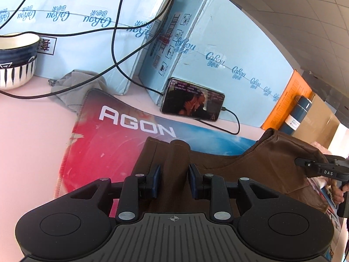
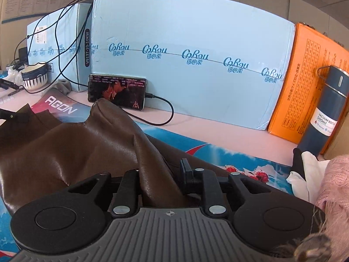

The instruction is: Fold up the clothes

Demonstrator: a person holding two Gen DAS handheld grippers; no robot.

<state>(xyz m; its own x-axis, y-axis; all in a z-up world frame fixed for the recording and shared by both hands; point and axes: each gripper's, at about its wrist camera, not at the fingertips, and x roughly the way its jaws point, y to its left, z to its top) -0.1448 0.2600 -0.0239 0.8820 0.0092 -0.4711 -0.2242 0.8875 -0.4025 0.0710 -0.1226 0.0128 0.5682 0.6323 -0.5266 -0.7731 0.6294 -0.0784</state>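
Observation:
A brown leather-like garment lies partly lifted over the AGON desk mat. My left gripper is shut on a raised fold of it, and its blue pads press the ridge from both sides. In the right wrist view the same garment drapes over my right gripper, which is shut on it. The cloth hides the left finger there, and only the right finger shows. The right gripper also appears at the far right of the left wrist view, holding the garment's raised edge.
A phone on a charging cable leans against pale blue boxes at the back. A stack of striped bowls and a grey cloth sit at the left. An orange box, a vacuum bottle and pink and white clothes are at the right.

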